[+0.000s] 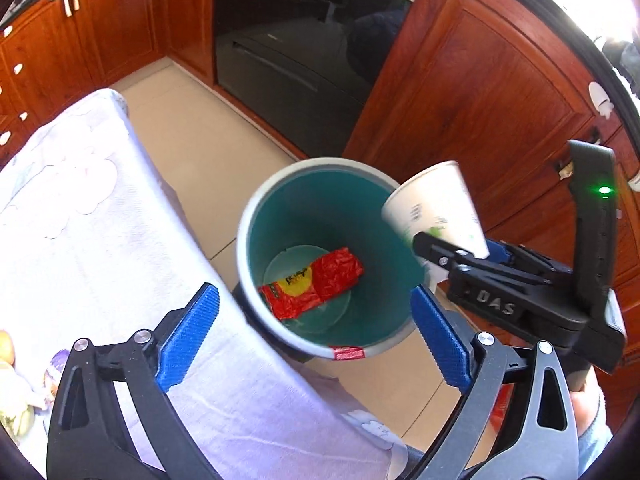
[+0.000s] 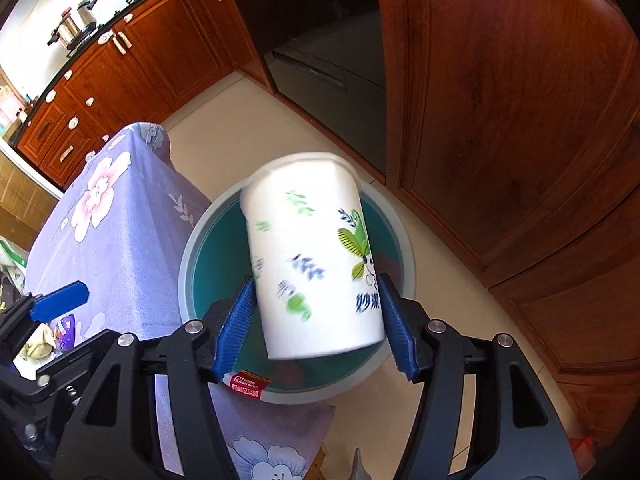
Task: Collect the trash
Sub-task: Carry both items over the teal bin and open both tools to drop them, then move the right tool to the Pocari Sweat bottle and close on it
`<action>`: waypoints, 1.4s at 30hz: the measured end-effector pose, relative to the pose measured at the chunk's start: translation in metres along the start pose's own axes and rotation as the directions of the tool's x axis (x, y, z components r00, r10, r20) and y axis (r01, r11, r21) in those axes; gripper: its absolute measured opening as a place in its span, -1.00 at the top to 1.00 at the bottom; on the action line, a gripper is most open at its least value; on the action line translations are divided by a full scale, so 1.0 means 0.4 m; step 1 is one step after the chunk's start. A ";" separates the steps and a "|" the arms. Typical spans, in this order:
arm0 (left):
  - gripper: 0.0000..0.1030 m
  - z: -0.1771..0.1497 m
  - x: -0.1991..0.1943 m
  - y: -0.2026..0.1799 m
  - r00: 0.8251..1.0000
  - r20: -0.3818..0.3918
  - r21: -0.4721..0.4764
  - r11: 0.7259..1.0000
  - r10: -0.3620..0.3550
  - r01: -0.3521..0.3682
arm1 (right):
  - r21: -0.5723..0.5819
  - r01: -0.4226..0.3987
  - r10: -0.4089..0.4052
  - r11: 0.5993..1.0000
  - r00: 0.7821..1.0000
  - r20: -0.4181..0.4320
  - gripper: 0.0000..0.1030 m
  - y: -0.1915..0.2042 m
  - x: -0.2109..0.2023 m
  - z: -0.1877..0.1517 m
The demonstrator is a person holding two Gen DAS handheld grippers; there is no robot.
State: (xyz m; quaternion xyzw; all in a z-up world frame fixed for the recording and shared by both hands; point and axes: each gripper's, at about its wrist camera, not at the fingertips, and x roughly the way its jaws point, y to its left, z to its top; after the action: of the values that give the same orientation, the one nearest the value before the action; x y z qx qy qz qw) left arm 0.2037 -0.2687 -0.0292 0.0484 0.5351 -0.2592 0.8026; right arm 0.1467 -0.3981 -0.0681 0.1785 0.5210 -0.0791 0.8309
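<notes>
Left claw (image 1: 314,338) gapes empty over the bin (image 1: 256,216), wrapper (image 1: 314,286) inside; right claw (image 2: 316,322) loosening round the cup (image 2: 308,264), pads barely touching; next, spread wider, let it drop.

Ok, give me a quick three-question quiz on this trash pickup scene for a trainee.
1. What already lies inside the bin?
2. True or false: the left gripper has something between its jaws.
3. The paper cup between the right gripper's jaws is over: A a sink, B the bin, C a plate.
Key: 1 a red wrapper; 2 false; 3 B.
</notes>
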 end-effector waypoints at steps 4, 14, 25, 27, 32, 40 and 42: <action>-0.92 -0.006 -0.013 0.017 1.000 0.024 -0.007 1.000 0.018 -0.018 | -0.005 -0.012 0.012 1.000 1.000 -0.005 -0.71 0.022 -0.002 -0.002; -0.92 -0.044 -0.074 0.049 0.999 0.041 -0.027 0.999 0.035 -0.034 | -0.001 -0.016 0.016 1.000 1.000 -0.009 -0.73 0.060 -0.035 -0.027; -0.92 -0.130 -0.198 0.138 0.990 0.111 -0.078 0.994 0.090 -0.081 | -0.089 -0.056 0.058 0.994 0.998 0.019 -0.73 0.189 -0.102 -0.064; -0.92 -0.149 -0.222 0.158 0.988 0.122 -0.091 0.992 0.098 -0.087 | -0.106 -0.061 0.063 0.993 0.998 0.023 -0.73 0.218 -0.115 -0.075; -0.92 -0.201 -0.282 0.218 0.982 0.150 -0.126 0.987 0.116 -0.097 | -0.141 -0.068 0.073 0.988 0.997 0.033 -0.73 0.286 -0.147 -0.105; -0.92 -0.294 -0.367 0.323 0.970 0.187 -0.195 0.974 0.156 -0.119 | -0.232 -0.084 0.094 0.969 0.995 0.034 -0.73 0.418 -0.190 -0.146; -0.92 -0.323 -0.393 0.359 0.966 0.197 -0.216 0.968 0.170 -0.126 | -0.253 -0.097 0.107 0.963 0.994 0.025 -0.73 0.456 -0.197 -0.159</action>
State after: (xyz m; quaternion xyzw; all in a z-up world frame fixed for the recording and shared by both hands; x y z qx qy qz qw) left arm 0.1172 -0.0420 0.0264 -0.0217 0.4639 -0.1463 0.8734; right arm 0.1162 -0.2096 0.0165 0.0970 0.5008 0.0271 0.8597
